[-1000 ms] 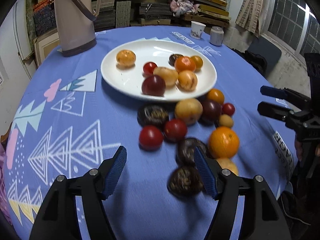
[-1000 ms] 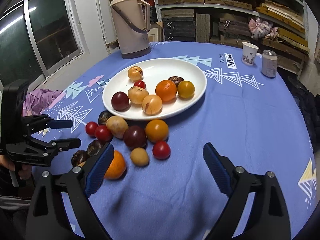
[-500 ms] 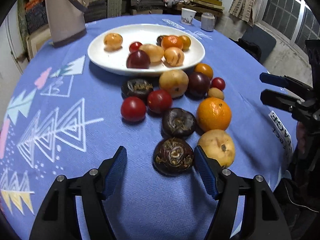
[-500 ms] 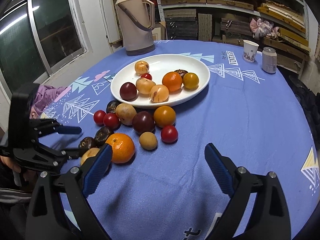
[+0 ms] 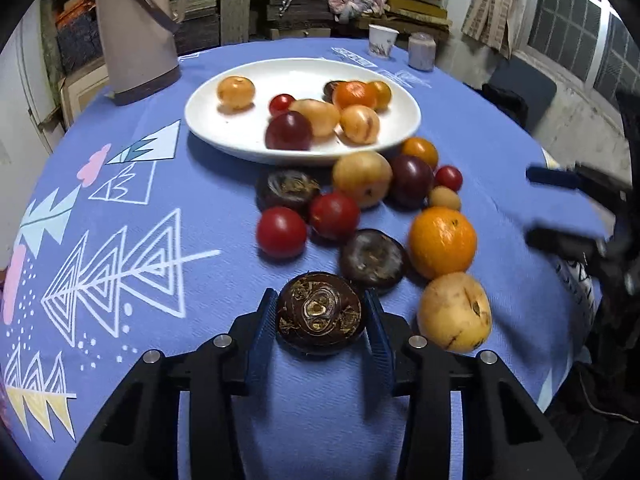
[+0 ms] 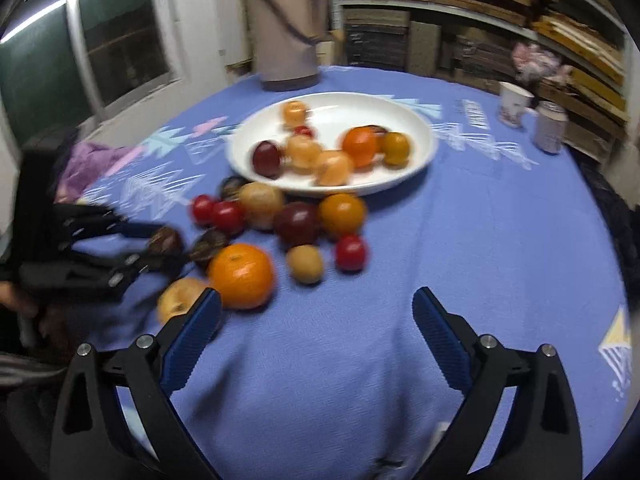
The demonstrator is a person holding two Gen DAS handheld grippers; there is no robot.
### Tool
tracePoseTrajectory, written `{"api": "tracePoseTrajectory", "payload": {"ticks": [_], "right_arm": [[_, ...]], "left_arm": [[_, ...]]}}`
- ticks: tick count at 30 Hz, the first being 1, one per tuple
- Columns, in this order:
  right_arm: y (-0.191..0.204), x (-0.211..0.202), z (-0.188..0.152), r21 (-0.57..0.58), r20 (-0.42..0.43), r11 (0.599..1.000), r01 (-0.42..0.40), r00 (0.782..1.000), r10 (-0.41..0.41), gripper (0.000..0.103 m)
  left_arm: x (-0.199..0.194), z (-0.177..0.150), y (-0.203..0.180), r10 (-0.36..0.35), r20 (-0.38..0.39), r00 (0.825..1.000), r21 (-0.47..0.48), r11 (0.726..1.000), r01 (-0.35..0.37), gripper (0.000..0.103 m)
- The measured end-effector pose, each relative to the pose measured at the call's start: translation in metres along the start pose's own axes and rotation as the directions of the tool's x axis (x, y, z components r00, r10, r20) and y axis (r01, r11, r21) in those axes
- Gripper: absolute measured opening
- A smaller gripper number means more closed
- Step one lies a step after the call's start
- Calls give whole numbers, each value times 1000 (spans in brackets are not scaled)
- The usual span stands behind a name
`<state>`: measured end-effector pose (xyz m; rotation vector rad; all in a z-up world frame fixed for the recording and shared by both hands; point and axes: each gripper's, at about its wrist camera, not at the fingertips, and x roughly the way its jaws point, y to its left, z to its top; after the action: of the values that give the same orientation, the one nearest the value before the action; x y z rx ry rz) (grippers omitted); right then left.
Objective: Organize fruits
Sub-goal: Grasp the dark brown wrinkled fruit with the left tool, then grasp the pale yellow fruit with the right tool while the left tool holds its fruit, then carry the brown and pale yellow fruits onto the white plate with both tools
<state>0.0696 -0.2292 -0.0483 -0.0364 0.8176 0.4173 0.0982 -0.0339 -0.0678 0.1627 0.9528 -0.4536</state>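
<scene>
A dark brown round fruit [image 5: 319, 312] lies on the blue tablecloth, and my left gripper [image 5: 320, 294] is closing on it, both blue pads against its sides. The right wrist view shows that left gripper [image 6: 160, 244] on the same fruit [image 6: 166, 240]. Beside it lie another dark fruit [image 5: 372, 260], an orange [image 5: 442, 242], a yellow fruit [image 5: 454, 312] and red tomatoes [image 5: 281, 232]. A white plate [image 5: 224, 128] behind them holds several fruits. My right gripper [image 6: 316, 294] is opening above bare cloth with nothing between its fingers, the orange [image 6: 241, 274] just beyond its left finger.
A beige thermos jug [image 5: 136, 36] stands behind the plate at the left. A paper cup [image 5: 382, 40] and a can [image 5: 421, 50] sit at the table's far edge. Shelves of stacked goods fill the back wall. A purple cloth [image 6: 92, 160] lies past the left table edge.
My left gripper's jaws have closed in from wide apart onto the dark brown fruit. The right gripper has drifted a little nearer the loose fruits, its jaws slightly wider.
</scene>
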Motion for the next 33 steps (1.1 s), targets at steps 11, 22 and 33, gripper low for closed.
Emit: {"api": "tracePoseTrajectory", "payload": {"ticks": [11, 22, 33], "right_arm": [[63, 33, -16, -75, -153, 984, -162, 977, 149, 62], [71, 54, -11, -35, -145, 991, -131, 982, 124, 46], [54, 29, -13, -7, -109, 986, -165, 981, 163, 46]], "left_arm": [[0, -4, 22, 6, -28, 1000, -70, 998, -8, 44], [2, -6, 22, 1, -28, 1000, -75, 997, -3, 44], [-2, -5, 20, 2, -27, 1000, -80, 997, -4, 44]]}}
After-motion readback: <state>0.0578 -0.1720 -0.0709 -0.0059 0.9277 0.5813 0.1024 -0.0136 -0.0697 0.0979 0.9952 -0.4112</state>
